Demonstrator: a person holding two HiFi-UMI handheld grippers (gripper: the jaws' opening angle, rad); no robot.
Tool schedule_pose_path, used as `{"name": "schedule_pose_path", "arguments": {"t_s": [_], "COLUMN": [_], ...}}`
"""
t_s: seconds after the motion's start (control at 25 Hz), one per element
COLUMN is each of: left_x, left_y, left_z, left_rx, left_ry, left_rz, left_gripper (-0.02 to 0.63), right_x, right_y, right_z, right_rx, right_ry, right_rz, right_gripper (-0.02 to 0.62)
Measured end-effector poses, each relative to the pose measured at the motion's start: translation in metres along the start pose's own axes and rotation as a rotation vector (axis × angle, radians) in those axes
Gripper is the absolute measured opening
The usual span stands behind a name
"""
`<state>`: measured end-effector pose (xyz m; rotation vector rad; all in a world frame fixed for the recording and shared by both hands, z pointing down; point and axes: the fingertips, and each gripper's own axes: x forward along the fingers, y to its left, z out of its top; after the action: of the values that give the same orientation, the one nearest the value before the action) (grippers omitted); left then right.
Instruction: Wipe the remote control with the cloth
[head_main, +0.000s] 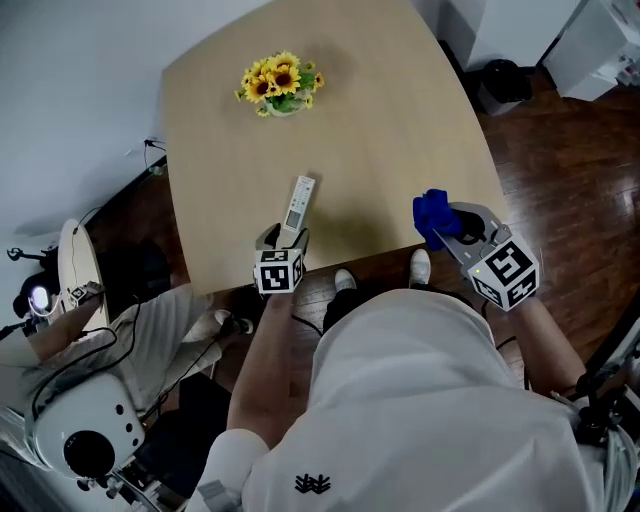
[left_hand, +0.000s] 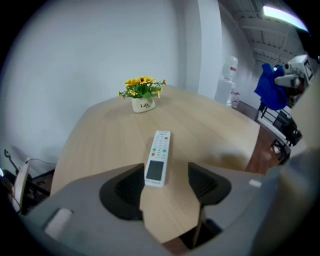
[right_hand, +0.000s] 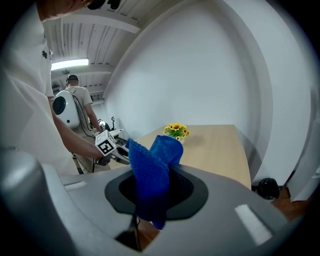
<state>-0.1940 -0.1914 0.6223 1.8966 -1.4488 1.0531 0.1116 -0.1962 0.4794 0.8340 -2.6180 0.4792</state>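
Closest to the head camera is the person's white shirt (head_main: 420, 400), with both forearms reaching out past it toward a pale wooden table (head_main: 380, 120). The left gripper (head_main: 284, 240) hangs over the table's near edge, pointing steeply down, with its jaws standing wide and nothing pressed between the pads. In the left gripper view (left_hand: 167, 187) the white remote control (left_hand: 158, 157) lies flat on the tabletop with its screen end toward the gripper. That end shows in the gap between the jaws, and it appears to lie free of both pads, though the angle makes this hard to judge.

From the head view the remote control (head_main: 301, 203) lies lengthwise, near to far, close to the near edge and left of the table's middle.

The right gripper (head_main: 455, 228) is held off the table's near right corner, over the dark wooden floor (head_main: 560, 170). It is clamped on a blue cloth (head_main: 432, 213), which bunches up above the jaws and hangs below them in the right gripper view (right_hand: 152, 175).

A pot of sunflowers (head_main: 281, 83) stands at the far left of the table (well apart from the remote control).
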Motion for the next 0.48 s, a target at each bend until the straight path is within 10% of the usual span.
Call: {"name": "schedule_pose_path", "arguments": {"t_s": [0.48], "left_x": [-0.108], "left_y": [-0.068], "left_z": [-0.031], "left_rx": [-0.024], "left_ry": [-0.180], "left_rz": [-0.166], "left_gripper": [0.281], "right_x": [0.010], "right_y": [-0.002], "right_z": [-0.037], "right_rx": [-0.015], "right_ry": [0.035], "right_rz": [0.039], "right_gripper": [0.078]}}
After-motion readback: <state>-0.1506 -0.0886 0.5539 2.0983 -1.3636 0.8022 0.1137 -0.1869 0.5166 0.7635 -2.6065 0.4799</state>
